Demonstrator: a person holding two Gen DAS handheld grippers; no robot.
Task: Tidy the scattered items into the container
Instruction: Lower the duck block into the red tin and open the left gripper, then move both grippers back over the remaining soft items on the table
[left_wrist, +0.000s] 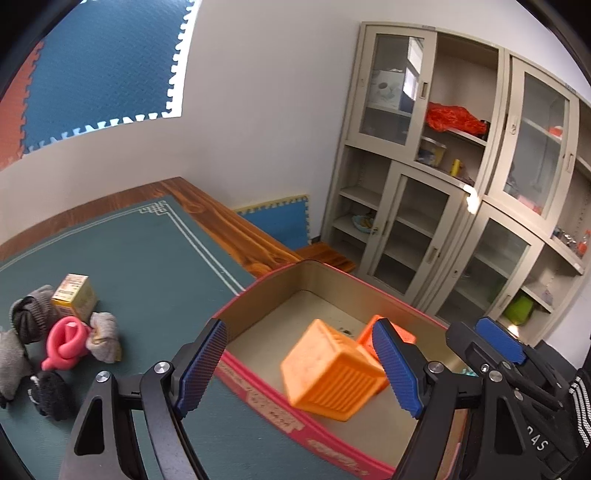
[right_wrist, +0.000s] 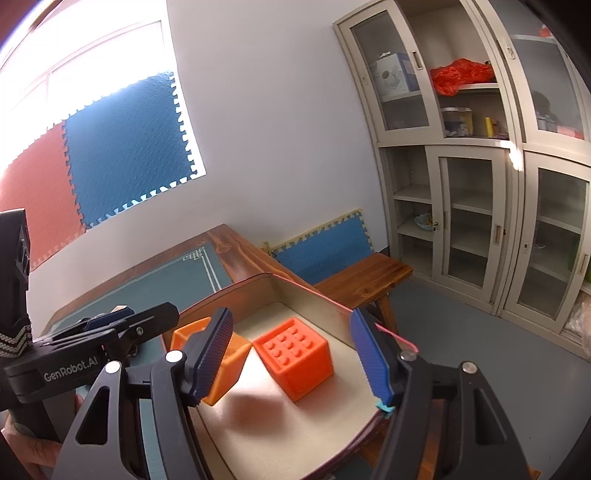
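A pink-rimmed cardboard box (left_wrist: 258, 391) sits at the table's right end and holds a light orange cube (left_wrist: 328, 373) and a darker orange studded cube (right_wrist: 295, 356). My left gripper (left_wrist: 299, 369) is open and empty above the box's near rim, with the light orange cube (right_wrist: 221, 354) below it, tilted. My right gripper (right_wrist: 291, 360) is open and empty above the box (right_wrist: 295, 435). On the green mat at left lie a small yellow carton (left_wrist: 75, 295), a pink ring toy (left_wrist: 66, 343), grey socks (left_wrist: 103, 336) and black socks (left_wrist: 50, 393).
The wooden table (left_wrist: 236, 229) carries a green mat (left_wrist: 147, 266). Beige glass-door cabinets (left_wrist: 443, 184) line the right wall. A wooden bench (right_wrist: 369, 280) stands beyond the table's end. Foam mats hang on the wall (right_wrist: 122, 147).
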